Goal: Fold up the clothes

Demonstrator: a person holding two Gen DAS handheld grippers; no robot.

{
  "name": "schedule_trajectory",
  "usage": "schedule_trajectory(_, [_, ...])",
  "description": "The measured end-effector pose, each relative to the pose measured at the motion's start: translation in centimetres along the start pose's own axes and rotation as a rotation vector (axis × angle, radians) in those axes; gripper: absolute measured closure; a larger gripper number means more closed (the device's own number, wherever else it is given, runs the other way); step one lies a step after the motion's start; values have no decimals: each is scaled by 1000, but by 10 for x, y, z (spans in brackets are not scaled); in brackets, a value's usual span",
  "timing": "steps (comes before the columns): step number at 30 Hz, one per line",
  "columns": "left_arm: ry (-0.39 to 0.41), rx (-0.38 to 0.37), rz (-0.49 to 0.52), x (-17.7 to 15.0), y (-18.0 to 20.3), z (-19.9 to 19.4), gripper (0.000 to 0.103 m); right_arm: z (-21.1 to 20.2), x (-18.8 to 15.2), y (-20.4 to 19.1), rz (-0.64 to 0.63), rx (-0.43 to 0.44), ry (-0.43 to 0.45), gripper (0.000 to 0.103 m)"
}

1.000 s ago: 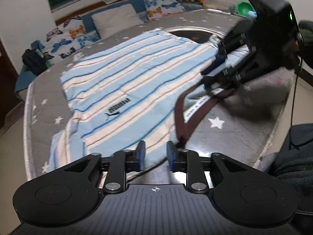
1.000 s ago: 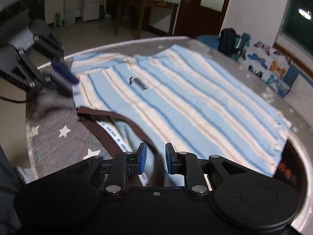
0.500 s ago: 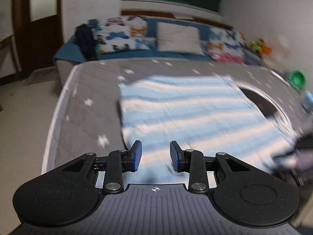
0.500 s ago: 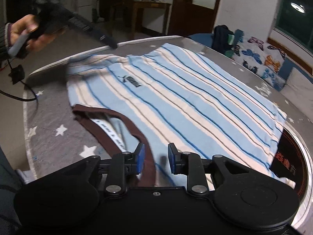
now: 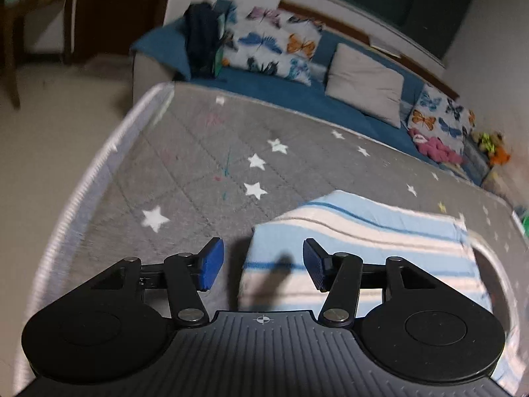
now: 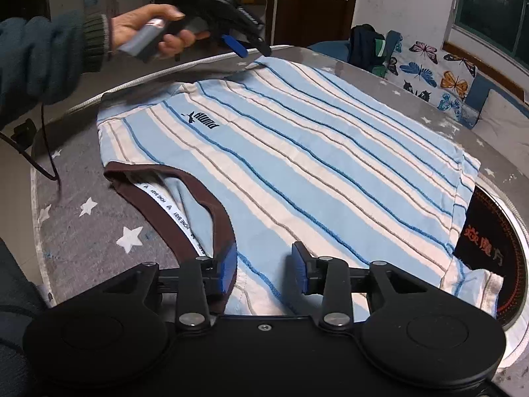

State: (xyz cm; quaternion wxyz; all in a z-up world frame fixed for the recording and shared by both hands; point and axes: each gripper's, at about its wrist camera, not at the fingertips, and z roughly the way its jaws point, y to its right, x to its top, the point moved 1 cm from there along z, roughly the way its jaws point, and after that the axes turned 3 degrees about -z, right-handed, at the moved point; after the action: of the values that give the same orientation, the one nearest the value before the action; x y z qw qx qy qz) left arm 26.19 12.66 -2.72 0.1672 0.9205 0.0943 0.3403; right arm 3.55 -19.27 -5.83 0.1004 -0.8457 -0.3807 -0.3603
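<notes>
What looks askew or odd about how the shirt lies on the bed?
Little stands out. The striped shirt lies mostly flat on the grey star-print cover; only its brown collar gapes open, showing the inner label tape. Its hem corner overlaps a black disc and looks rumpled.

The shirt (image 6: 297,152) lay flat and spread out on the grey star-printed mattress (image 6: 76,231), front up. It was light blue with cream bands and thin blue and grey stripes, a dark logo on the chest and a brown collar (image 6: 185,205) with a white printed inner tape. One corner (image 5: 330,231) showed in the left view.
</notes>
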Motion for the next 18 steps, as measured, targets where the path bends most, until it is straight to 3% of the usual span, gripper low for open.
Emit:
schedule_trajectory(2, [0,-12,-59,3,-3,11,52,1,0,1,4,4,-1,60])
schedule_trajectory(3, [4,-20,-58,4,-3,15,65,2,-1,2,7,8,-2,60])
schedule_trajectory(4, [13,-28,-55,3,-1,15,85,3,-1,3,8,10,-2,59])
schedule_trajectory(8, [143,-81,7,-10,18,-4,89,3,-3,5,14,17,2,57])
schedule_trajectory(9, [230,-107,106,-21,34,-21,89,3,-3,6,18,19,3,57])
schedule_trajectory(11, [310,-140,279,-38,55,-38,88,3,-3,6,23,23,4,57])
schedule_trajectory(12, [356,-184,491,-62,78,-54,84,4,-3,7,27,26,4,57])
schedule_trajectory(13, [339,-247,671,-84,95,-64,73,4,-3,7,27,28,5,57])
schedule_trajectory(15, [287,-302,787,-101,107,-68,62,5,-2,6,23,31,5,56])
schedule_trajectory(17, [196,-336,926,-125,119,-68,62,6,-2,6,22,30,7,56])
schedule_trajectory(18, [178,-345,926,-126,119,-67,62,6,-1,6,21,30,8,56])
